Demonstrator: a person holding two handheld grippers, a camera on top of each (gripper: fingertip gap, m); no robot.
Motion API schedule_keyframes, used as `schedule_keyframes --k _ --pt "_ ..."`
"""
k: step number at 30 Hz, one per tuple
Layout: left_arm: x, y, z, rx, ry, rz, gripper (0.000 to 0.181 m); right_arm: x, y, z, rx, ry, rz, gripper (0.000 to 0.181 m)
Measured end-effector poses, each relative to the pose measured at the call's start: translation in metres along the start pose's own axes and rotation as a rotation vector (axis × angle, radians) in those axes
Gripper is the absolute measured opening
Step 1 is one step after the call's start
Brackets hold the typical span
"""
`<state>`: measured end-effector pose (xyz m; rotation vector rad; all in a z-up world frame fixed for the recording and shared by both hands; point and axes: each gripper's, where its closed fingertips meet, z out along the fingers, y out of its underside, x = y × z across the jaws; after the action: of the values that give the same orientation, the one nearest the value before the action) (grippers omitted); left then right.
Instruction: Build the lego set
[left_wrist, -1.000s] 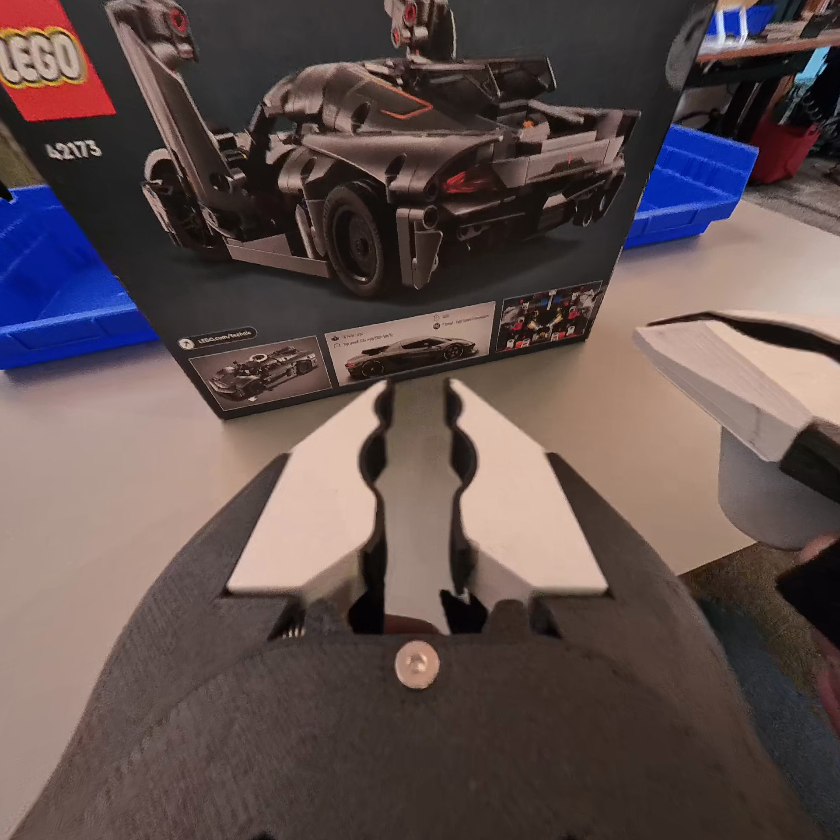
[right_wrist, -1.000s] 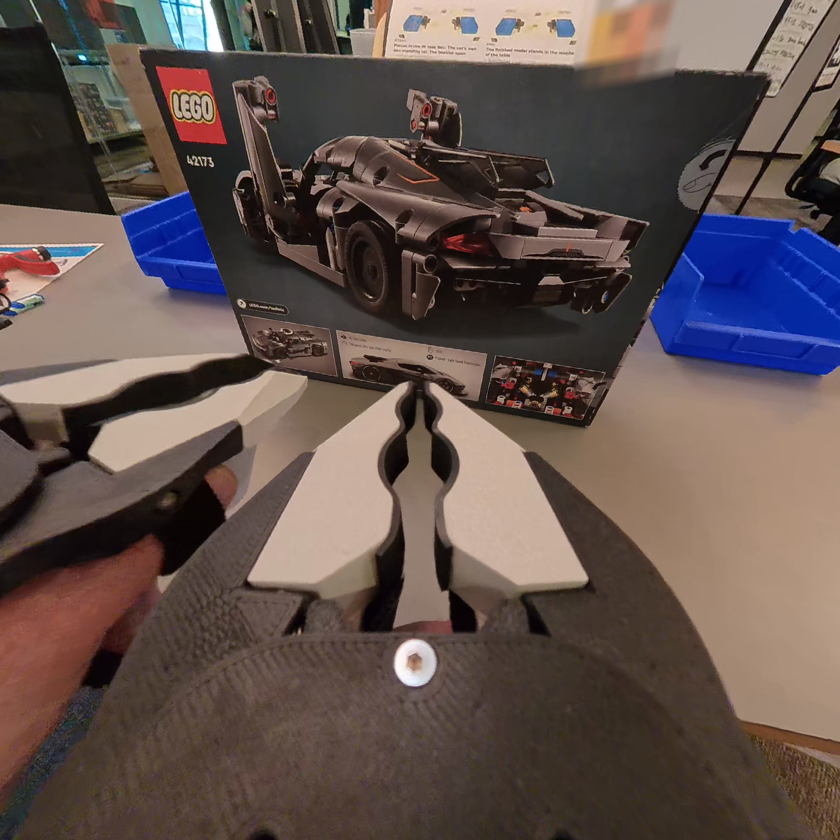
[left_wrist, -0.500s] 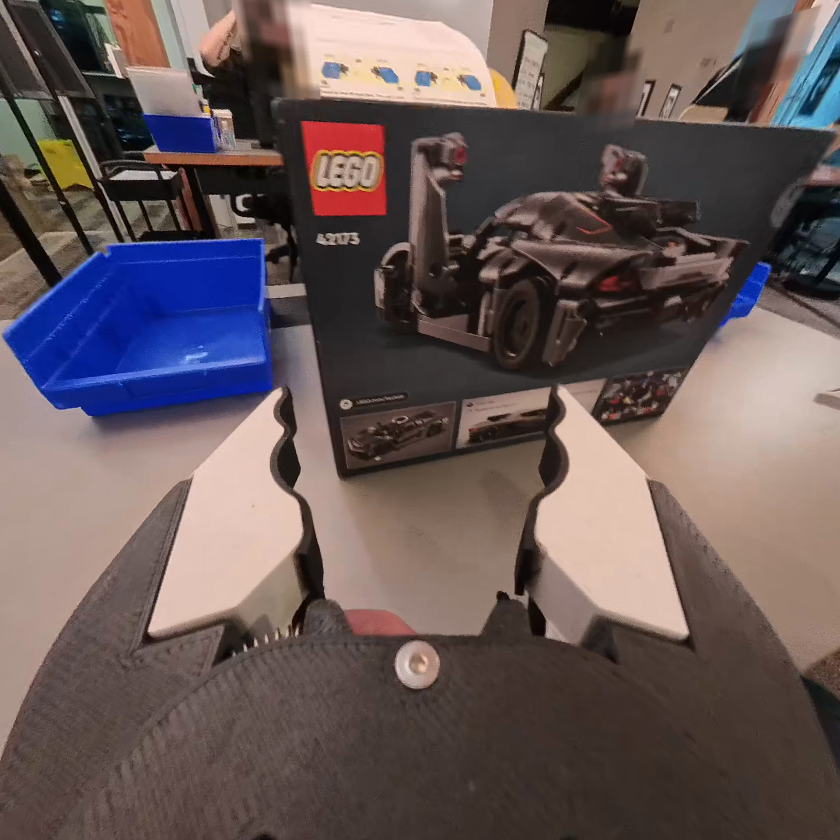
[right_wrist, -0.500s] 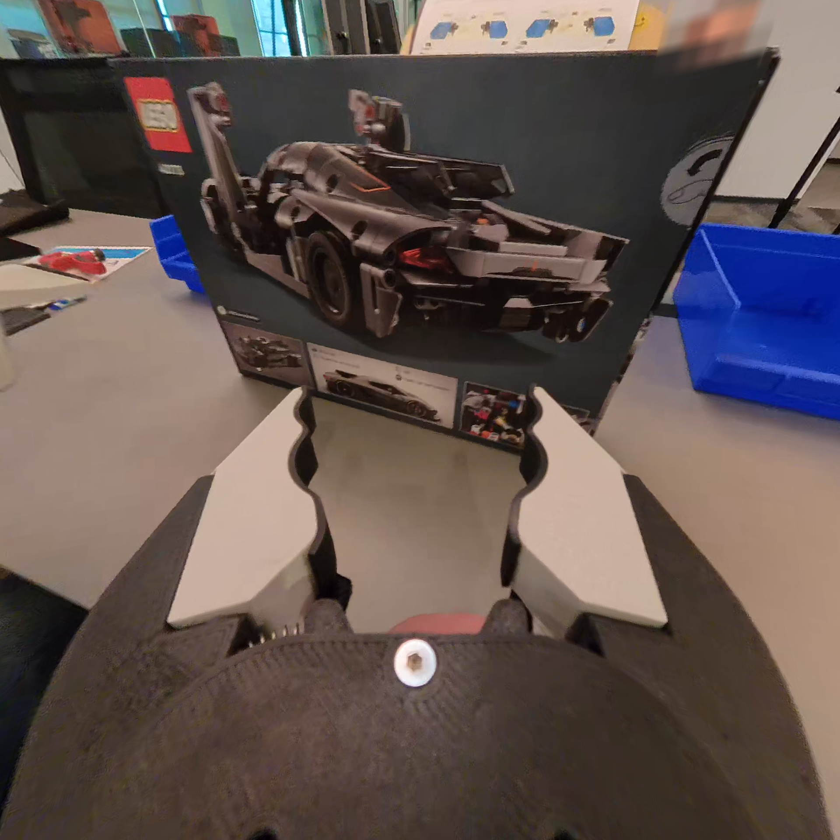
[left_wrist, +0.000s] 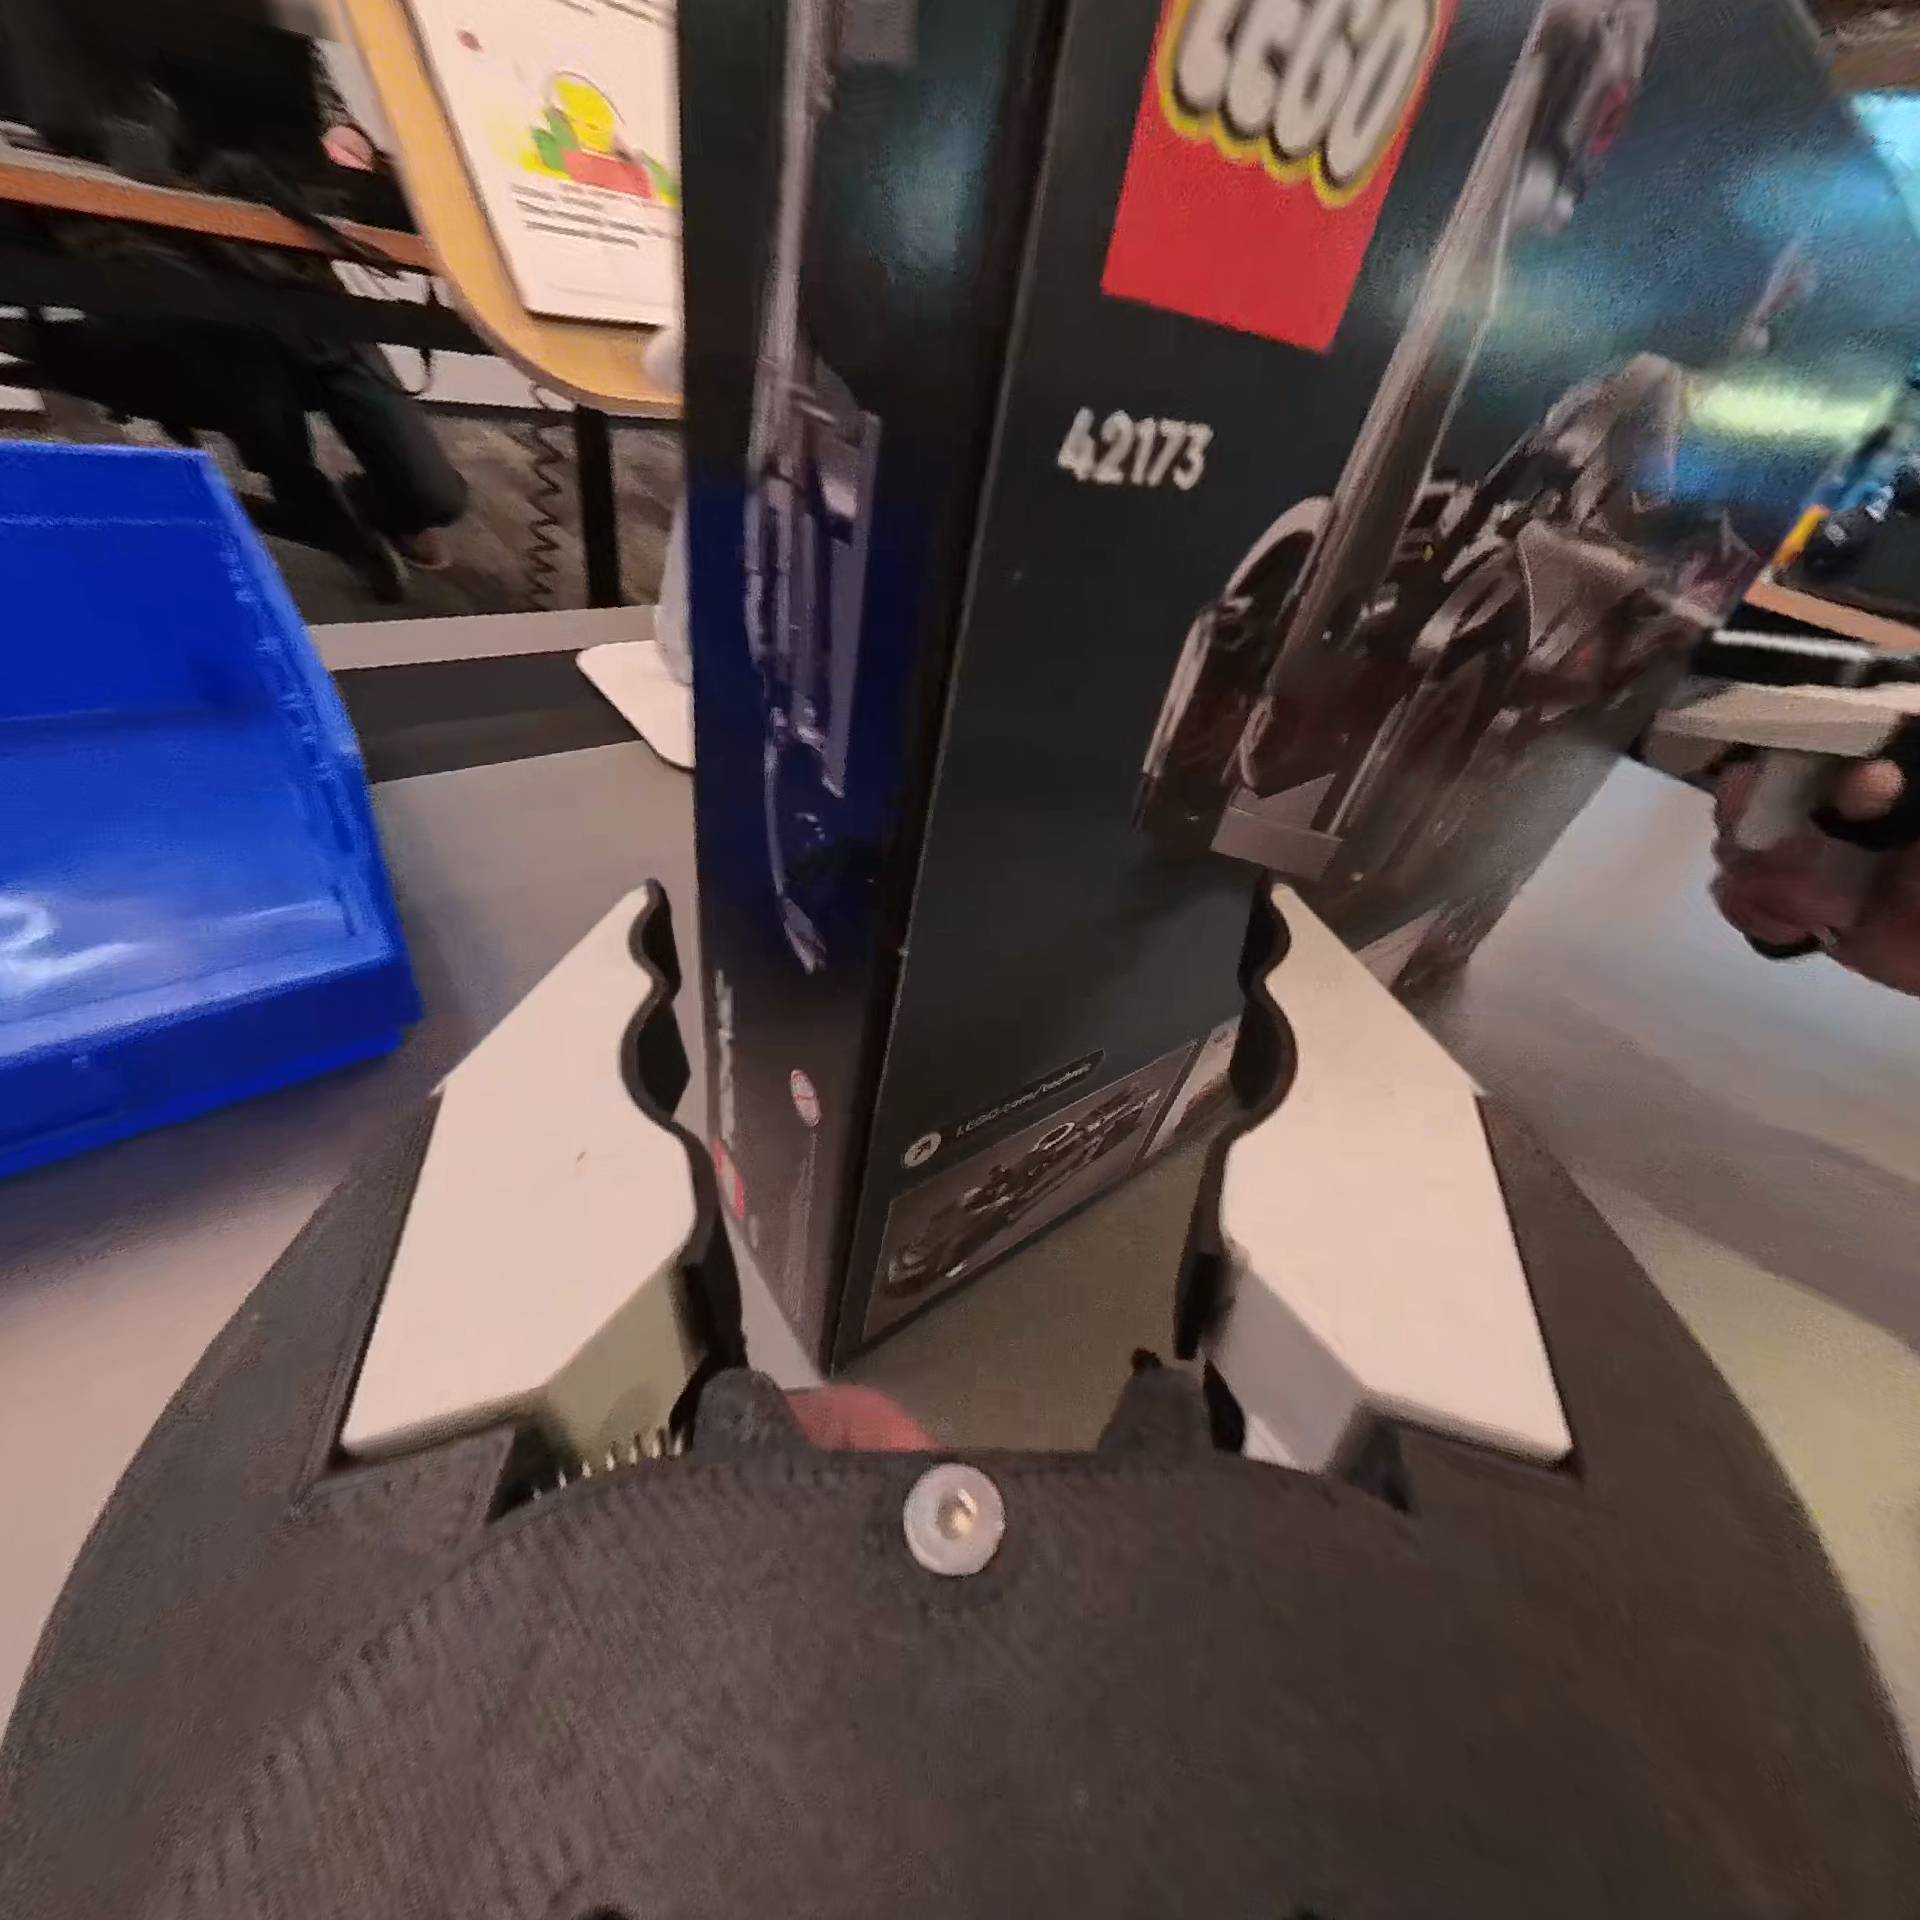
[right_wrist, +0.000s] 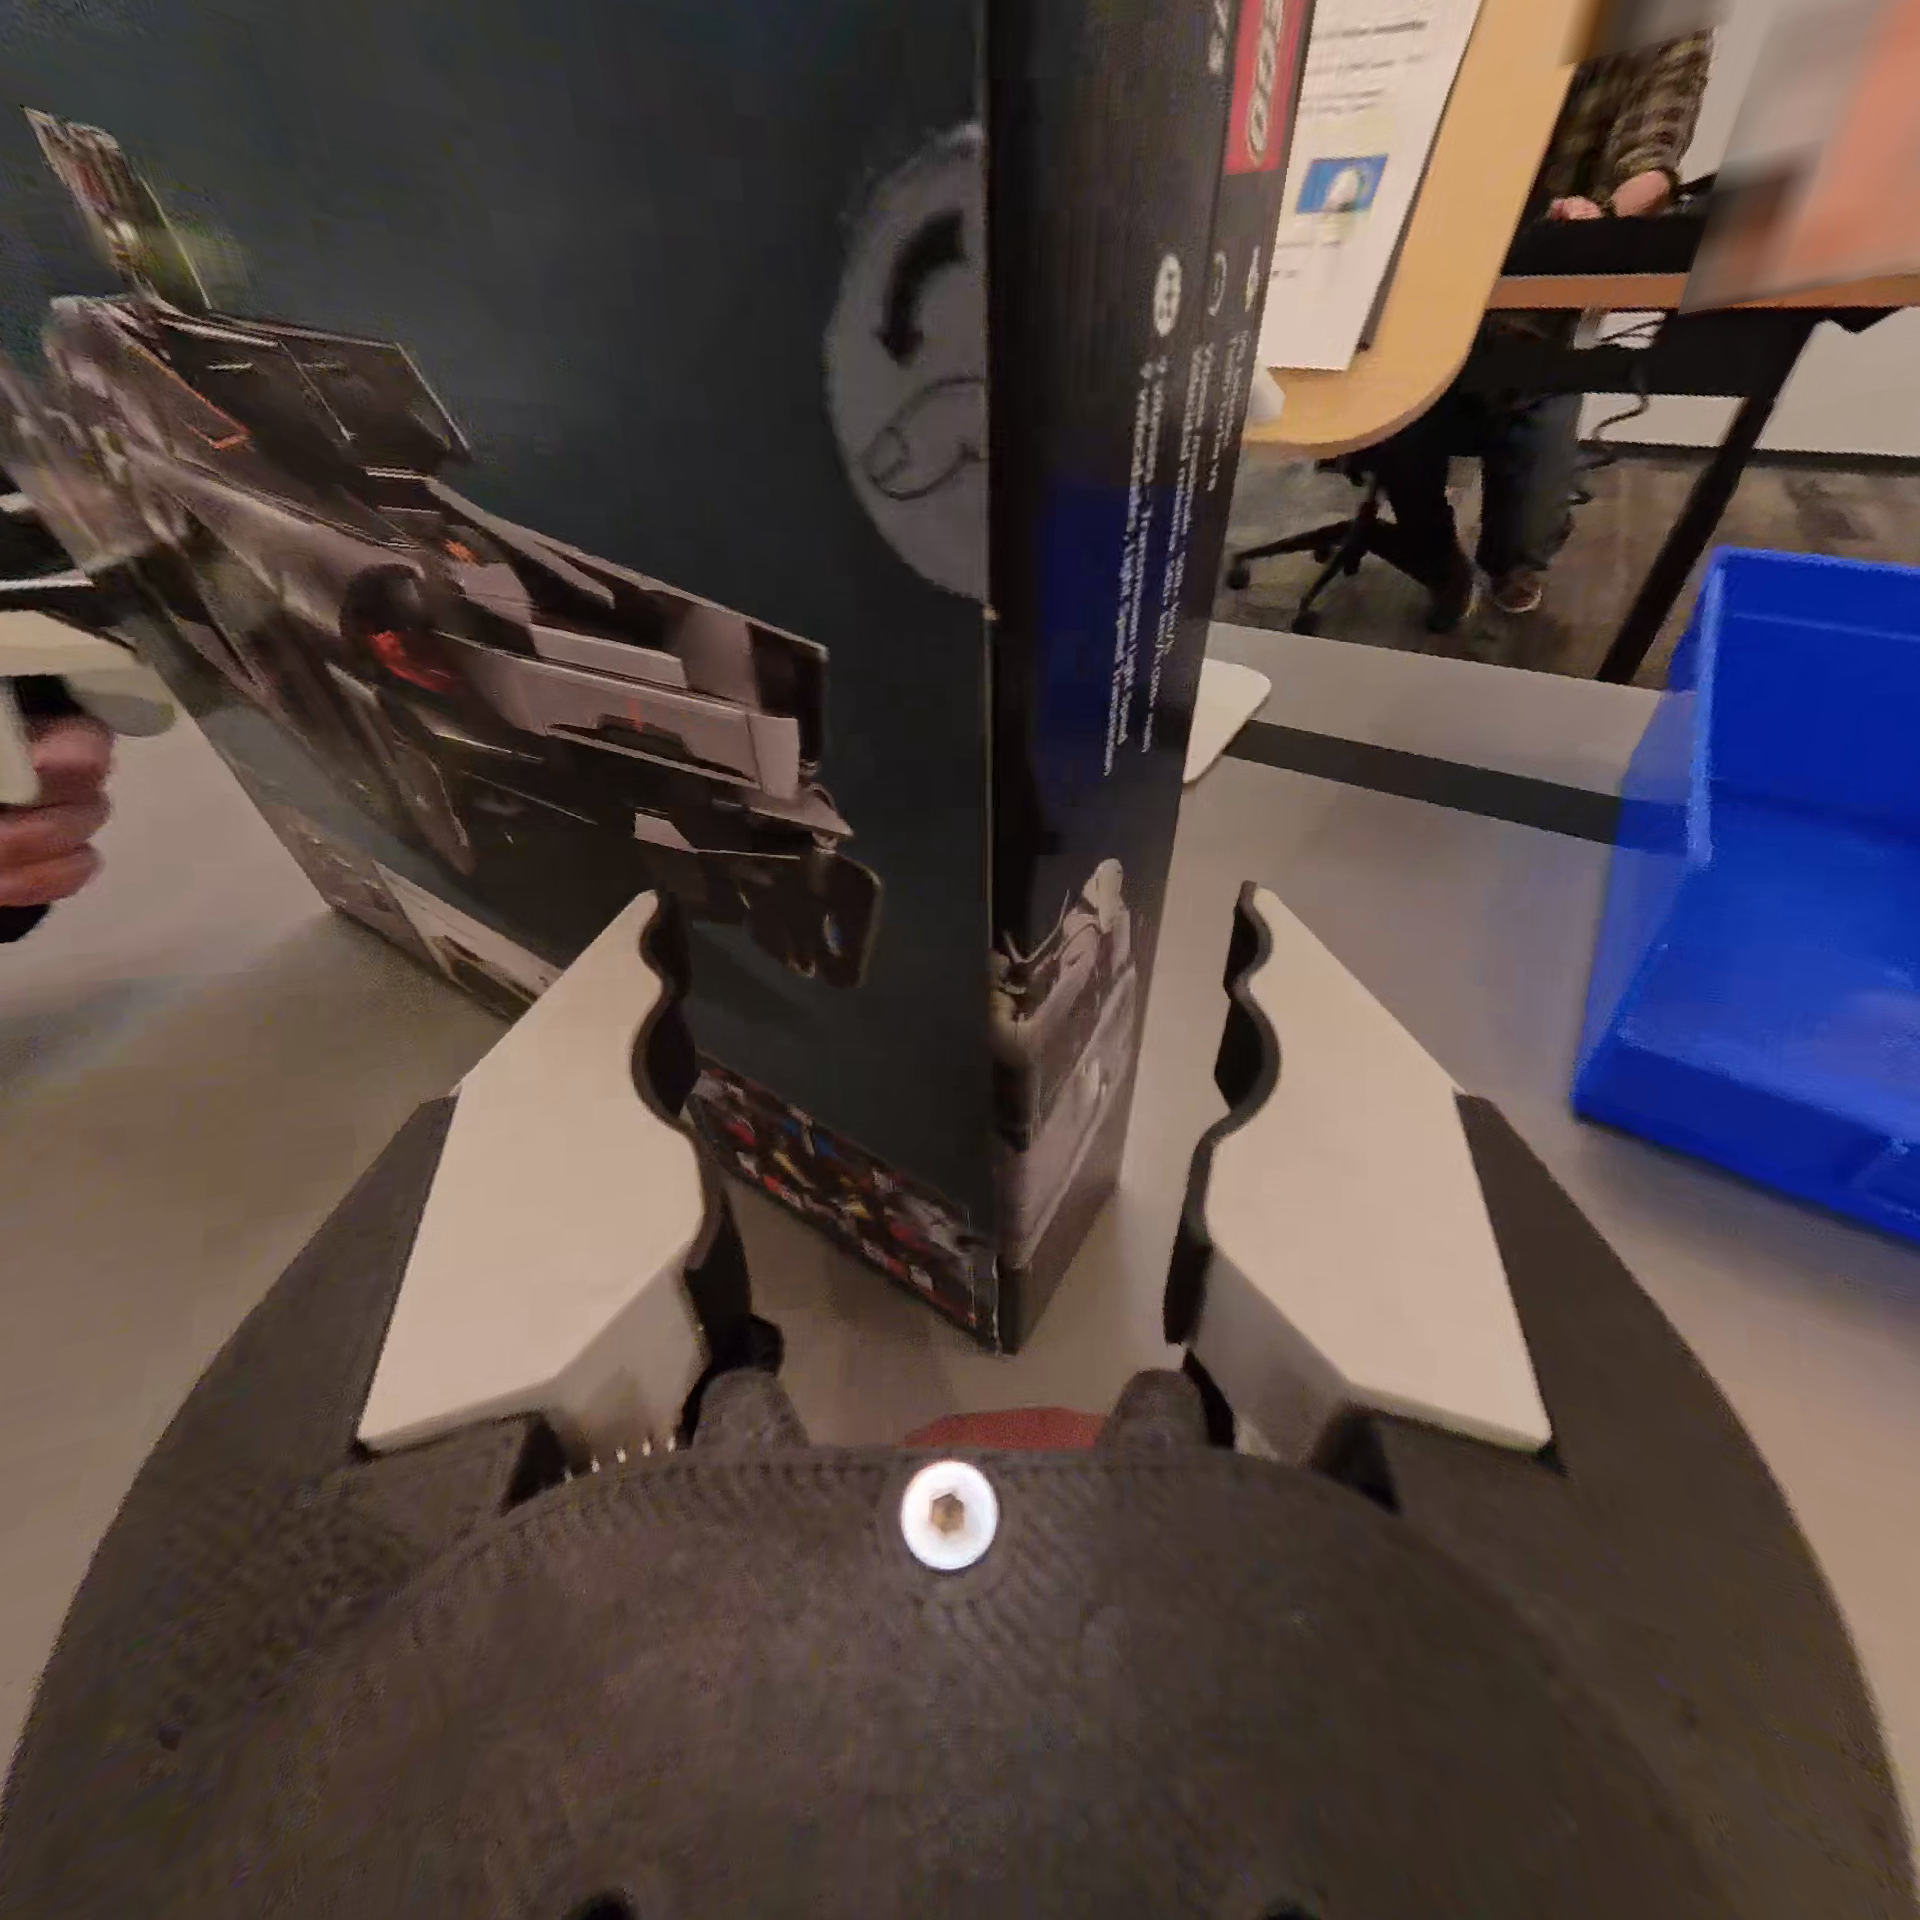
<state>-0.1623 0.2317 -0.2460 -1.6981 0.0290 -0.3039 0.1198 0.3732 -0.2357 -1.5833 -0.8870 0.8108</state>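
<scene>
You see a dark box (left_wrist: 1039, 727) with red logo patch, blue bins (left_wrist: 177, 810), grey tabletop (right_wrist: 208, 1091), white-and-black tongs (left_wrist: 951, 914).

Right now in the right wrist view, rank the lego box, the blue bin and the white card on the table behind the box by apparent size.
1. lego box, largest, though nearest the camera.
2. blue bin, cut off by the frame edge.
3. white card, smallest, mostly hidden behind the box.

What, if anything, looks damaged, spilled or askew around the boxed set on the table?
Nothing stands out. The Lego box stands upright and closed on the grey table, with no visible dents. The left gripper and right gripper are open, each straddling a box corner. The blue bins sit level.
</scene>
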Motion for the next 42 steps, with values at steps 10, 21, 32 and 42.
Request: schedule_keyframes --k 10,21,32,42 --pt "0.009 0.003 0.020 0.047 -0.038 -0.017 0.100 0.003 0.007 0.011 -0.021 -0.029 -0.037 0.084" --pt "0.067 0.023 -0.026 0.091 -0.159 0.076 0.087 0.025 -0.001 0.054 -0.016 -0.283 -0.058 0.104" --pt "-0.005 -0.053 -0.058 0.245 0.098 -0.112 0.043 -0.015 0.002 0.015 -0.085 0.003 -0.009 0.082" --pt "0.034 -0.019 0.006 -0.020 0.520 -0.254 0.012 -0.100 0.026 0.051 -0.120 -0.070 -0.017 0.107"
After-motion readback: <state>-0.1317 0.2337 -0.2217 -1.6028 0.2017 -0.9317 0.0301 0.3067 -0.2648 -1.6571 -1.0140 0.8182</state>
